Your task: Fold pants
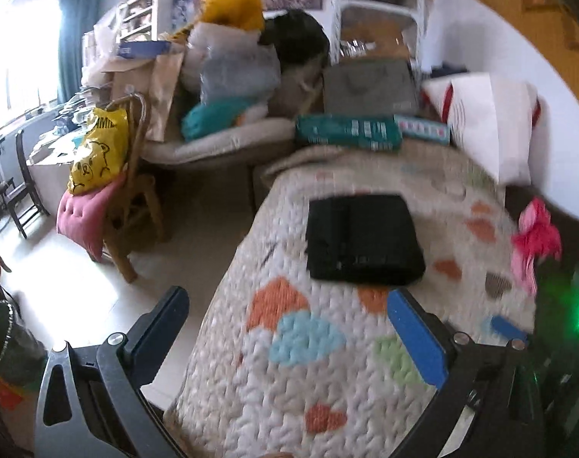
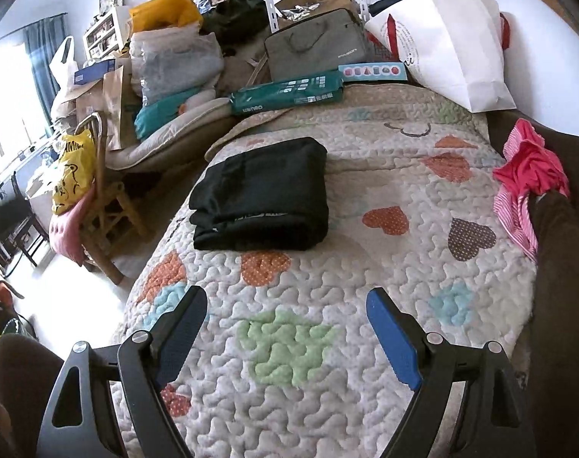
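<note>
Folded pants ahead of both sets of fingers, neither holding anything.

From the left wrist we see the black pants (image 1: 364, 238) lying as a compact folded rectangle on the quilted bed (image 1: 297, 374), straight ahead and slightly right of the left gripper (image 1: 289, 328), whose fingers are spread wide and empty; this view is blurred. From the right wrist, our right gripper (image 2: 285, 328) is likewise wide open and empty, and the pants (image 2: 262, 200) lie ahead and a little left, long axis running roughly across our fingers, thick stacked fold edge facing us. Neither looks clearly nearer. We judge the folding essentially complete.
</note>
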`<state>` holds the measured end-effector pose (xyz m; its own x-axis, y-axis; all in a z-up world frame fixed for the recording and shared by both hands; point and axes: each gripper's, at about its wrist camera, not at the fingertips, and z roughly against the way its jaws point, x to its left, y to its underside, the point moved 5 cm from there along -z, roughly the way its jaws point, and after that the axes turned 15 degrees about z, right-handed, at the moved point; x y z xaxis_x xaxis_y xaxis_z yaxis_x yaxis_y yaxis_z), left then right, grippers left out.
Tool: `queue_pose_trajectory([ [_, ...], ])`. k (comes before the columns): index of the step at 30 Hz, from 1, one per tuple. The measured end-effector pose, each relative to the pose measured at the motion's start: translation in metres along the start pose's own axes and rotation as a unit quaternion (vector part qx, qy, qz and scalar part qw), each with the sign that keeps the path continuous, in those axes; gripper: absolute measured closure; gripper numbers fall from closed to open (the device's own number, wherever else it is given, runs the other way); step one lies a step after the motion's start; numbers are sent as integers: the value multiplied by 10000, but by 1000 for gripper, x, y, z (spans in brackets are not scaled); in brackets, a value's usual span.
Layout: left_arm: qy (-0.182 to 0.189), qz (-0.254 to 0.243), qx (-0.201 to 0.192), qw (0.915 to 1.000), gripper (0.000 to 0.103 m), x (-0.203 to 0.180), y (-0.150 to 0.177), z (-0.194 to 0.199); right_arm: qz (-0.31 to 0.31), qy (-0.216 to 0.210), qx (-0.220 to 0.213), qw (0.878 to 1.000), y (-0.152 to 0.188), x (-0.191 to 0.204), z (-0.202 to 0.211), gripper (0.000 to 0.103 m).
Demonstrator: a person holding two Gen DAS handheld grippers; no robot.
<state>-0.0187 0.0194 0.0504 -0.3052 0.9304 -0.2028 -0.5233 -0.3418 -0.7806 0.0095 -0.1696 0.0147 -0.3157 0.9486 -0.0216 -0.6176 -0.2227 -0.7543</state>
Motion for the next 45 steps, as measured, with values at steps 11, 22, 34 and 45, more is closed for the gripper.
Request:
queue_pose_trajectory([
  [11,-185,-434,372,9982,0,-6,26,-11,255,116,96,9996,7,9,0,14],
  [22,-222,-340,703,9967,0,0,34,-29,338,175,269,9989,12,11,-11,13],
  [34,-246,-305,824,9958,0,2,39,-34,409,287,370,9981,14,13,-14,13],
  [45,-317,-143,1072,9936,0,12,47,-47,516,394,448,9969,16,13,-18,13],
])
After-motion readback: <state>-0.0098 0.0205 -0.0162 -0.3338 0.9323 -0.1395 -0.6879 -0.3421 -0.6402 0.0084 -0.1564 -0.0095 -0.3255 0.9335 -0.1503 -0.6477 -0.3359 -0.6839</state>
